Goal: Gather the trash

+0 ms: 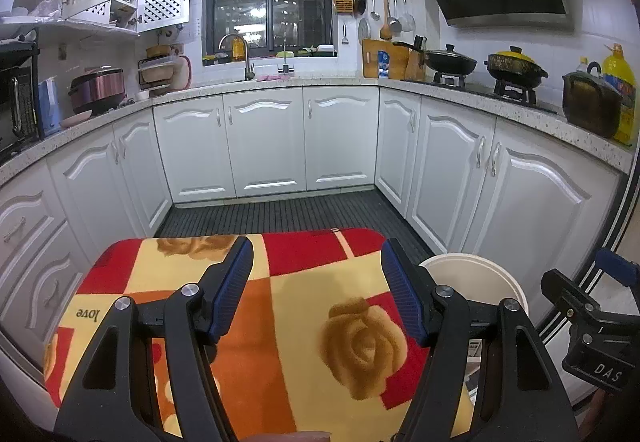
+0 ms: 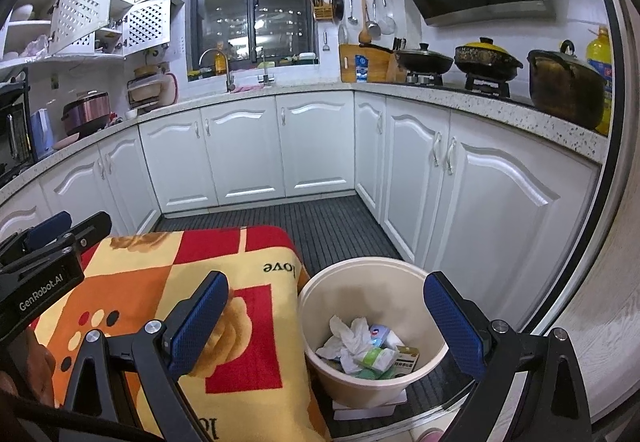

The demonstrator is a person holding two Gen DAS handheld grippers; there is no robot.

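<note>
White kitchen cabinets (image 2: 248,150) wrap the room on three sides, with a dark ribbed floor mat (image 2: 312,226) running up the middle, so there's an open lane ahead. Closer in, the table under its red, orange and yellow rose-print cloth (image 1: 304,306) looks bare of litter. Just beside its right edge stands the cream waste bucket (image 2: 312,326), and that's where the trash is: crumpled white tissue (image 2: 346,336) and small cartons and packets (image 2: 384,356) piled in the bottom. The left gripper (image 1: 316,290) hovers over the cloth, jaws spread wide, nothing between them. The right gripper (image 2: 328,326) hangs above the bucket's mouth, also released and empty. Collection looks near done, I'd say; a last scan of the cloth is the sensible move. Keep the right jaws clear of the bucket's rim, which sits tight against the table edge, with cabinet doors close on the right
</note>
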